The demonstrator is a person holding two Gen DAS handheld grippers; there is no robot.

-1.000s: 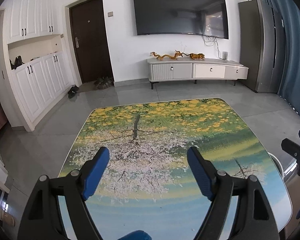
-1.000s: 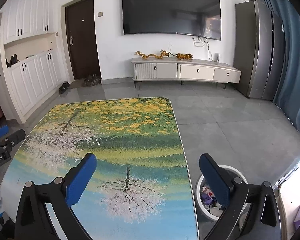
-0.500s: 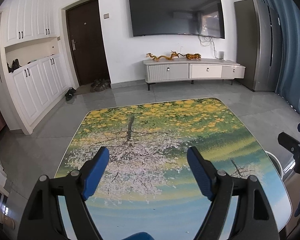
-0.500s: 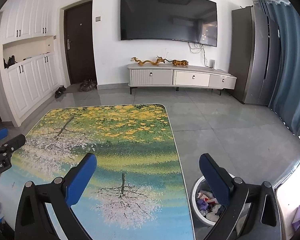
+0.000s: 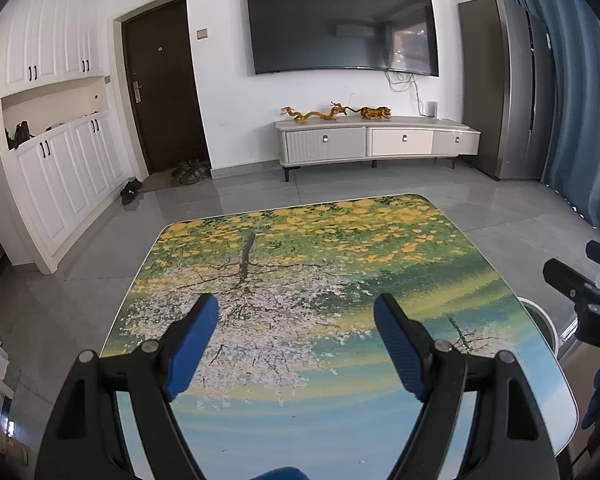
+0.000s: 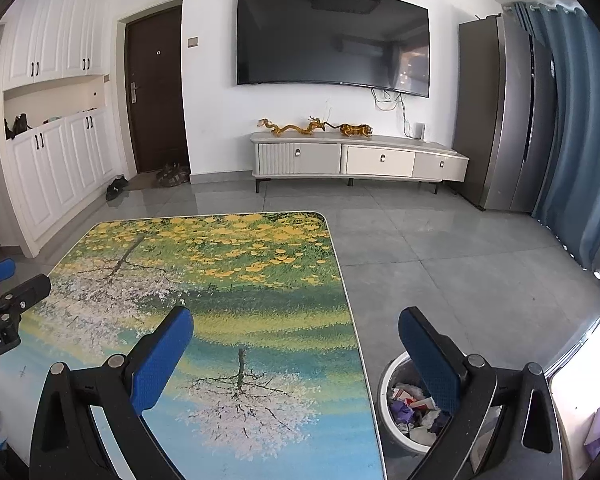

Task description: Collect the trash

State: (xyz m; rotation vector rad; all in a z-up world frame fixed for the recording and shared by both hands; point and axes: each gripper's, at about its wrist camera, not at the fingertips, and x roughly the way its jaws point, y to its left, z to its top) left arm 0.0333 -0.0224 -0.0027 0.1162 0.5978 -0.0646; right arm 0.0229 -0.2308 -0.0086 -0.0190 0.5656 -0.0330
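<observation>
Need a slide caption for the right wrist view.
Open right gripper above painted table, filled trash bin beside it.

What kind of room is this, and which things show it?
Most likely a home living room: a large wall-mounted television hangs above a low media cabinet, a picture-printed table stands on the tiled floor, and shoes lie by the entrance door.

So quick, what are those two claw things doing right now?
Left gripper: open, holding nothing.
Right gripper: open, holding nothing.
</observation>
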